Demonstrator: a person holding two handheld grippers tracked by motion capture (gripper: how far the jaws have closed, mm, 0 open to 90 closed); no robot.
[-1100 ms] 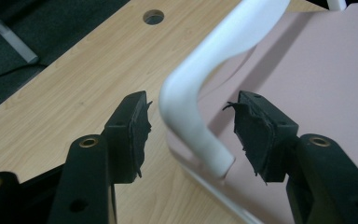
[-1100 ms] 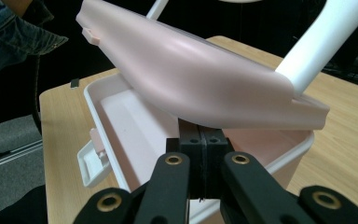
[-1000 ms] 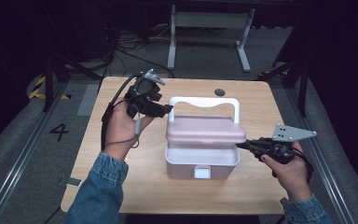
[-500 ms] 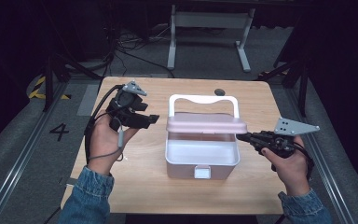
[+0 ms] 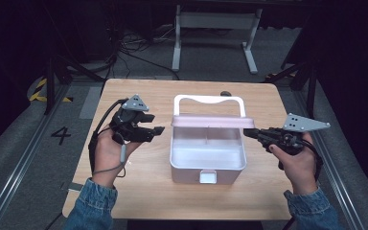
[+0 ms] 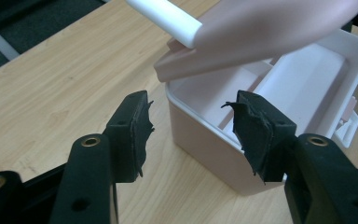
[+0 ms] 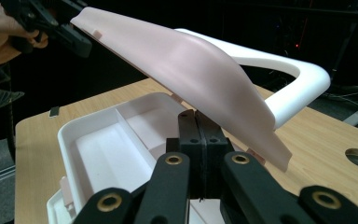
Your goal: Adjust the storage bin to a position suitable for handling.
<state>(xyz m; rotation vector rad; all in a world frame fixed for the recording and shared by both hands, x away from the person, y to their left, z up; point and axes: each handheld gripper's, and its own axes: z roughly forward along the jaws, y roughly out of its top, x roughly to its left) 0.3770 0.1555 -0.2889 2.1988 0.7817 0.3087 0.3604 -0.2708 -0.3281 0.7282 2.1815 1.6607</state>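
We see the wooden table (image 5: 139,187) evenly lit from above, while the floor and room around it sink into near black. Shadows under the white box (image 5: 207,165) are soft and short, with no hard glare. The high view is slightly grainy. In the left gripper view the pink lid (image 6: 279,32) close overhead smears out of focus.

Box (image 5: 208,163) stands mid-table (image 5: 143,191), lid (image 5: 212,121) raised behind.
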